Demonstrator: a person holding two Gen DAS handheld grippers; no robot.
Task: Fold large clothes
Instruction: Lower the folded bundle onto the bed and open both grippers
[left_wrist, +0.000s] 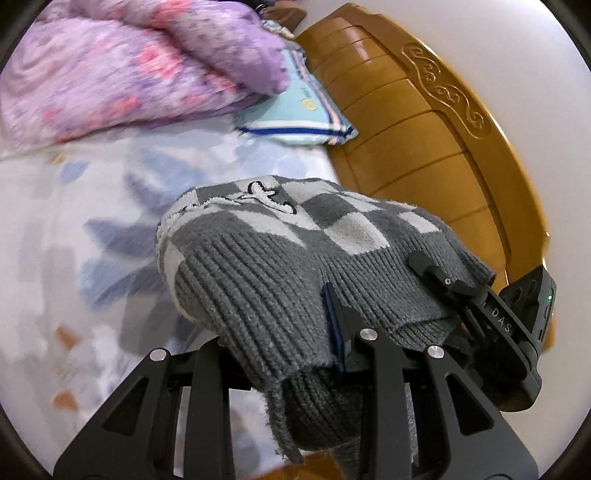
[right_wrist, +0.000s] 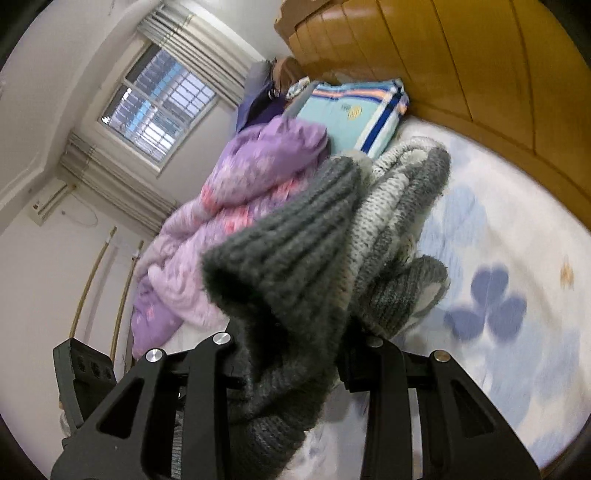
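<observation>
A grey and white checkered knit sweater (left_wrist: 280, 243) with a ribbed dark grey hem hangs bunched over my left gripper (left_wrist: 295, 332), which is shut on the hem; only one finger (left_wrist: 338, 325) shows through the knit. The right gripper (left_wrist: 454, 284) shows at the sweater's right edge in the left wrist view, clamped on the ribbed hem. In the right wrist view the sweater (right_wrist: 314, 243) drapes over my right gripper (right_wrist: 295, 354) and hides its fingertips. The sweater is held above the floral bed sheet (left_wrist: 74, 229).
A purple and pink quilt (left_wrist: 122, 66) is heaped at the far side of the bed. A light blue striped pillow (left_wrist: 303, 107) lies against the wooden headboard (left_wrist: 424, 140). In the right wrist view, a window (right_wrist: 159, 103) is in the wall at left.
</observation>
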